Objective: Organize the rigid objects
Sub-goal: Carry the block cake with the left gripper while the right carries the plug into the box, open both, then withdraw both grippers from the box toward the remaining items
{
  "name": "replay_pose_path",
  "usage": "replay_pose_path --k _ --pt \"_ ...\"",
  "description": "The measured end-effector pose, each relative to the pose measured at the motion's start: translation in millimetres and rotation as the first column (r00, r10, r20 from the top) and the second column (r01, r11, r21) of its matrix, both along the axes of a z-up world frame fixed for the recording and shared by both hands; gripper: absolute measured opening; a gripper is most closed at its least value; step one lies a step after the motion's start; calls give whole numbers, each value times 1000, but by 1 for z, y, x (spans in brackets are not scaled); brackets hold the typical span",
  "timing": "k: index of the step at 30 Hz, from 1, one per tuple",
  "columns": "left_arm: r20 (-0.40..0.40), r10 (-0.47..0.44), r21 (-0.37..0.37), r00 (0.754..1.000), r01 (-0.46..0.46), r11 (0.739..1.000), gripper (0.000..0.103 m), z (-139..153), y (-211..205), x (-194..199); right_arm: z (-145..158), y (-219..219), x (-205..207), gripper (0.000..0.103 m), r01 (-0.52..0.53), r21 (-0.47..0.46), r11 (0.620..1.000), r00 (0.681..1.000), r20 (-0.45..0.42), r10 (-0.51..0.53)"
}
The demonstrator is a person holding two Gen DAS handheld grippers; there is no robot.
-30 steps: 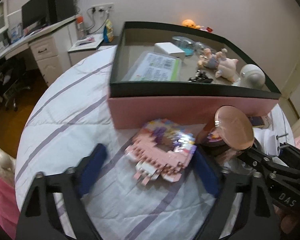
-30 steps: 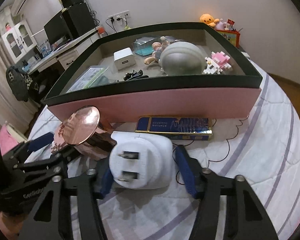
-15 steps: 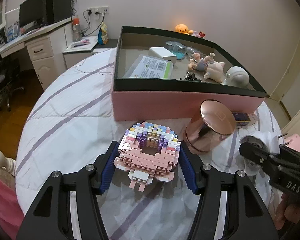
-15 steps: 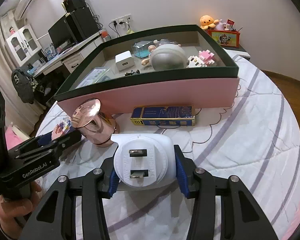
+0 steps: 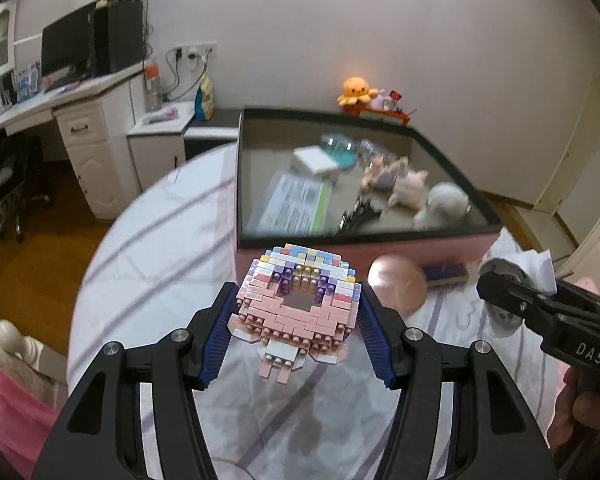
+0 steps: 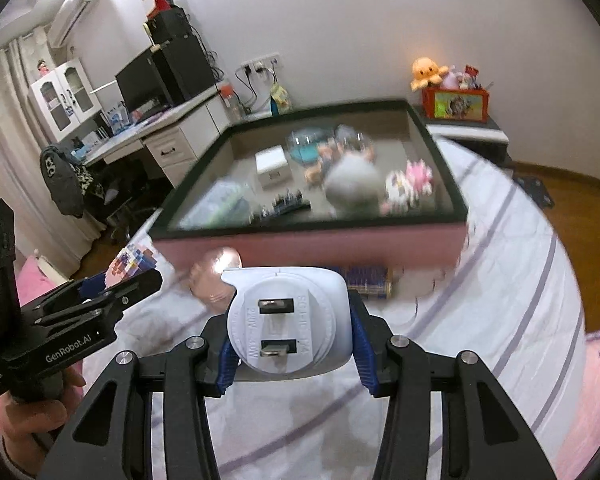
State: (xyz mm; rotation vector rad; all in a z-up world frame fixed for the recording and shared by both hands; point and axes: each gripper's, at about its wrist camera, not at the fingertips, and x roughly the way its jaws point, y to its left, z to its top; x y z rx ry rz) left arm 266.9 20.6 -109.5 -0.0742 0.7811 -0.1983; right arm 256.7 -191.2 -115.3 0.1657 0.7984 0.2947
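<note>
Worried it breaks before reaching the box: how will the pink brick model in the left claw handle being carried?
The pink brick model looks rigid but probably fragile: many small studded pieces. The left claw clamps its sides, so thin bottom pieces could snap off.

Right gripper clamps white plug — lifted.

- The brick model is studded plastic, faintly glossy.
- The plug adapter is smooth white plastic with metal prongs.
- The bedspread is soft quilted cloth.
- The round lid looks shiny, coppery metal.
</note>
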Motion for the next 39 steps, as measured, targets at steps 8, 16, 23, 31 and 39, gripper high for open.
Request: replay_pose_path --k 8,16,23,31,39 --pt "85 -4 -20 996 6 1000 59 37 -1 36 36 -3 46 48 -4 -22 1000 997 82 5" --pt "109 -1 -31 994 5 1000 60 51 -7 78 39 4 93 48 -14 -43 999 997 71 17" --pt "90 -15 -26 996 17 1000 60 43 -20 103 23 8 116 49 -25 -69 997 999 26 27" --pt "45 -29 14 999 28 1000 72 31 -32 117 8 7 125 54 -34 -72 997 999 -10 33" --pt "94 11 15 996 -13 1000 91 42 -21 102 16 0 116 91 -1 -86 996 1000 13 2"
